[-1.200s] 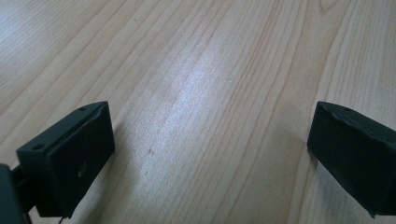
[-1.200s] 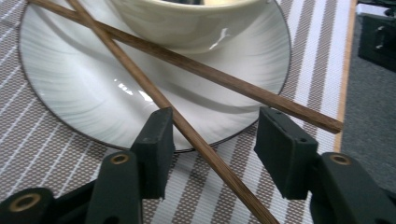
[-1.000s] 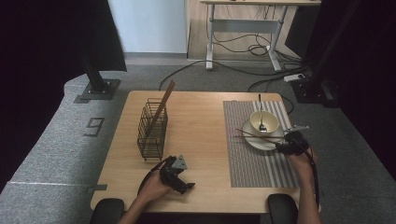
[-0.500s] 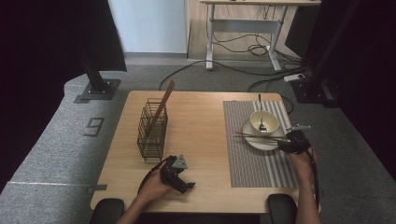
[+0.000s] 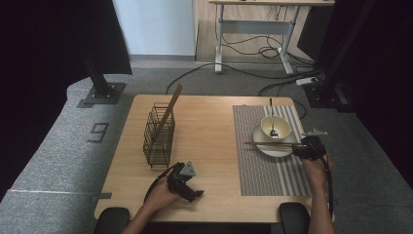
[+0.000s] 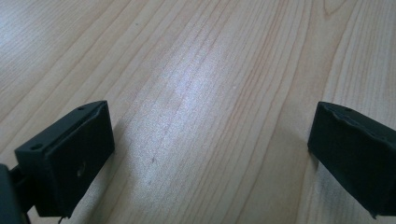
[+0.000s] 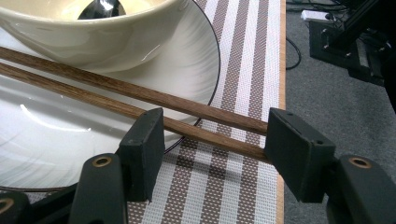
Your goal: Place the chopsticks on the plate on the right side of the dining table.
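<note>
While my right gripper (image 7: 210,149) stands half-spread around the chopsticks (image 7: 140,100) without pinching, they may roll off the plate (image 7: 56,140); left gripper (image 6: 205,154) spread, empty.

Right hand-held gripper (image 5: 306,147) at chopsticks (image 5: 272,144) across plate (image 5: 274,149), left hand-held gripper (image 5: 187,187) on table (image 5: 209,122)

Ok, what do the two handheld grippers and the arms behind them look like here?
Both are black. The left gripper carries a grey three-cornered plate and a looping black cable; its jaws end in blocky matte pads. The right gripper has brass-coloured rivets. Both forearms are bare, no sleeves.
</note>
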### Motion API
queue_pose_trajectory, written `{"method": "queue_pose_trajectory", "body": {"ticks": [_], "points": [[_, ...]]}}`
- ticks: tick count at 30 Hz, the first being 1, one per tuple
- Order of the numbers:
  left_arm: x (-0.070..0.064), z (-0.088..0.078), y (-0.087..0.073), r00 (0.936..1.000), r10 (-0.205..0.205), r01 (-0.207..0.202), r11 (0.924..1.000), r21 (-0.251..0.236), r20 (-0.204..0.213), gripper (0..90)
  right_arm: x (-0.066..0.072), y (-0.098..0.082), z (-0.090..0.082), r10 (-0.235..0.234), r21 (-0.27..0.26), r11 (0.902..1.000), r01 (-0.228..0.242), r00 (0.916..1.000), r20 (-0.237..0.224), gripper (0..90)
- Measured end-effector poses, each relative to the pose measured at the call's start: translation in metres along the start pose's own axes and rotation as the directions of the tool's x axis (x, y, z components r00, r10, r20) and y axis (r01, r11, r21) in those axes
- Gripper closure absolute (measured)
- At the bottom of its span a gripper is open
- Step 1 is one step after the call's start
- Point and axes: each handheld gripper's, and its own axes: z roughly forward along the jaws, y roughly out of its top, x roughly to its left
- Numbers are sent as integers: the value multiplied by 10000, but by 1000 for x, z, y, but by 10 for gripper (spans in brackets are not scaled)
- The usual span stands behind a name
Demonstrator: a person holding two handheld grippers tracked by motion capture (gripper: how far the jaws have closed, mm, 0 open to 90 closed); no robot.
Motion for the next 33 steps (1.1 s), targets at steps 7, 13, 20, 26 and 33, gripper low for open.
{"method": "queue_pose_trajectory", "body": {"ticks": [7,13,20,26,33], "points": [[0,0,0,10000,-3,3,10000,0,1,0,9,-1,-8,-99,-212,9997,92,9993,-365,362],[0,0,0,10000,-5,5,10000,-1,-1,0,26,-2,-11,-340,-513,9983,291,9947,-972,318],[0,0,0,10000,-7,7,10000,-1,-2,0,49,-3,-14,-637,-942,9944,480,9831,-1716,226],[0,0,0,10000,-7,7,10000,-1,-1,0,68,-6,-15,-768,-1179,9917,520,9732,-2166,172],[0,0,0,10000,-9,9,10000,-1,-1,0,81,-7,-3,-578,-865,9957,338,9544,-2929,127]]}}
